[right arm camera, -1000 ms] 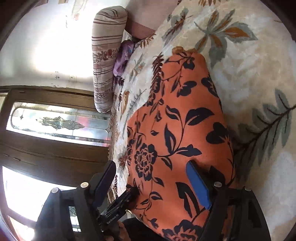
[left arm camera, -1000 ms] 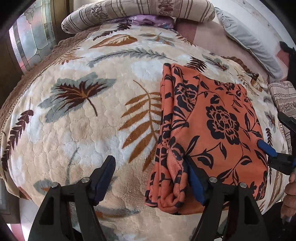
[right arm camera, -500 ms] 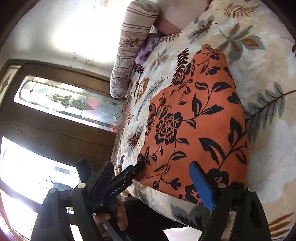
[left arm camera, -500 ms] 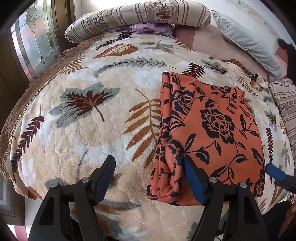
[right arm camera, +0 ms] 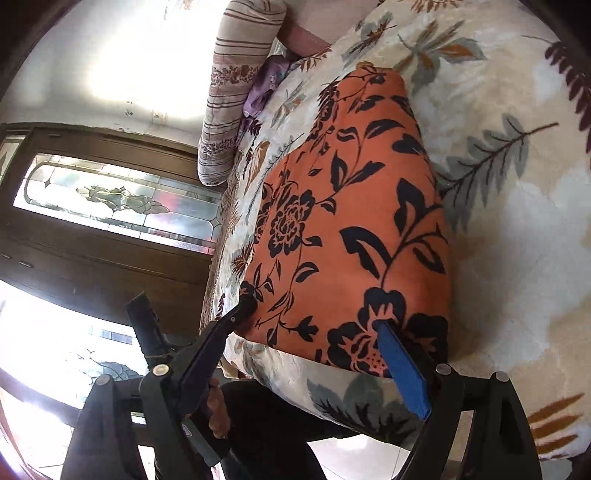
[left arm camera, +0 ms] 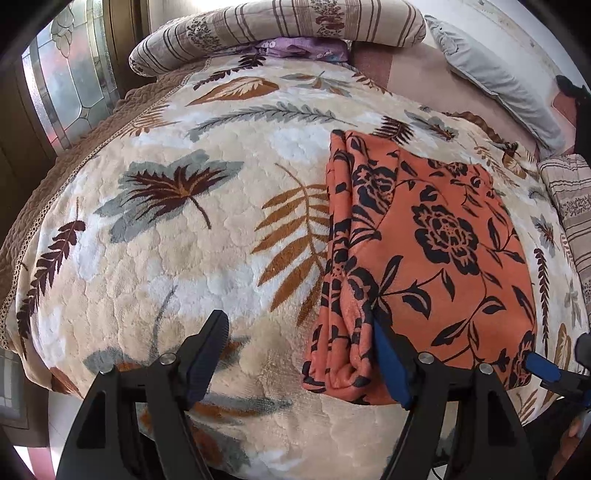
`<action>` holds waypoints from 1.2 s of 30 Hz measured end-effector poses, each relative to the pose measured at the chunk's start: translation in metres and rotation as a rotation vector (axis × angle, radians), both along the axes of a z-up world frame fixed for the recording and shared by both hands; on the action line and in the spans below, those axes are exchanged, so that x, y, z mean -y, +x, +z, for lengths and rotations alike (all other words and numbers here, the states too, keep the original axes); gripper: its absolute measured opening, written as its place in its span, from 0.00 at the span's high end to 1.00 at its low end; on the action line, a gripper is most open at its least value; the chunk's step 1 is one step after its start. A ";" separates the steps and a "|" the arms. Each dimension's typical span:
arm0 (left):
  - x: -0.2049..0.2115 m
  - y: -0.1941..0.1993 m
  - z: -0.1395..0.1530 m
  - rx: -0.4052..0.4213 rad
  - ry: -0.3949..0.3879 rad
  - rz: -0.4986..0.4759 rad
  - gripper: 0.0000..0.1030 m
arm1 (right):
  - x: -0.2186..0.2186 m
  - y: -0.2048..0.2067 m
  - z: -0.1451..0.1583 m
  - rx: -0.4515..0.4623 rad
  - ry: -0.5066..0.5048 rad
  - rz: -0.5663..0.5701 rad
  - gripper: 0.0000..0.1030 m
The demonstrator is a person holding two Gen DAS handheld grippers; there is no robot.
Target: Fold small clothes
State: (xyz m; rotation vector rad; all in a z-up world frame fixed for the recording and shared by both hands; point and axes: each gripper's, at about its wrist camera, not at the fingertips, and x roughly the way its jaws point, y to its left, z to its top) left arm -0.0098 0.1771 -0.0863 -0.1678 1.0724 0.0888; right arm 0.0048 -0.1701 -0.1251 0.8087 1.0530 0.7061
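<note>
A folded orange garment with black flowers (left arm camera: 424, 254) lies flat on the leaf-patterned blanket (left arm camera: 184, 240), near the bed's front edge. It also shows in the right wrist view (right arm camera: 351, 221). My left gripper (left arm camera: 299, 350) is open and empty, low over the blanket at the garment's near left corner. My right gripper (right arm camera: 314, 325) is open and empty at the garment's near edge, its blue pad (right arm camera: 402, 373) just off the cloth. Its blue fingertip shows at the right edge of the left wrist view (left arm camera: 543, 367).
A striped bolster (left arm camera: 277, 33) and a purple cloth (left arm camera: 303, 48) lie at the head of the bed. A grey pillow (left arm camera: 498, 74) lies at the back right. A striped cushion (left arm camera: 572, 206) is at the right. A stained-glass door (right arm camera: 118, 199) stands beside the bed.
Both grippers have drawn back toward the bed's front edge, away from the garment. The garment stays folded and still.
</note>
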 end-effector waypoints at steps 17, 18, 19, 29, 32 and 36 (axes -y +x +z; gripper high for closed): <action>0.001 0.011 0.014 0.031 -0.006 0.009 0.26 | 0.047 0.024 -0.005 0.000 0.029 -0.132 0.16; 0.002 0.012 0.014 0.032 -0.004 0.008 0.26 | 0.047 0.024 -0.008 -0.005 0.030 -0.132 0.16; 0.002 0.013 0.014 0.031 -0.001 0.006 0.26 | 0.046 0.024 -0.010 -0.008 0.030 -0.130 0.16; 0.003 0.016 0.023 0.050 -0.030 0.000 0.26 | 0.046 0.026 -0.014 -0.014 0.022 -0.121 0.16; 0.002 0.025 0.031 0.073 -0.115 -0.046 0.26 | 0.047 0.032 -0.011 -0.008 0.006 -0.120 0.16; -0.004 0.052 0.028 0.060 -0.280 -0.089 0.25 | 0.046 0.056 -0.002 0.015 -0.020 -0.123 0.16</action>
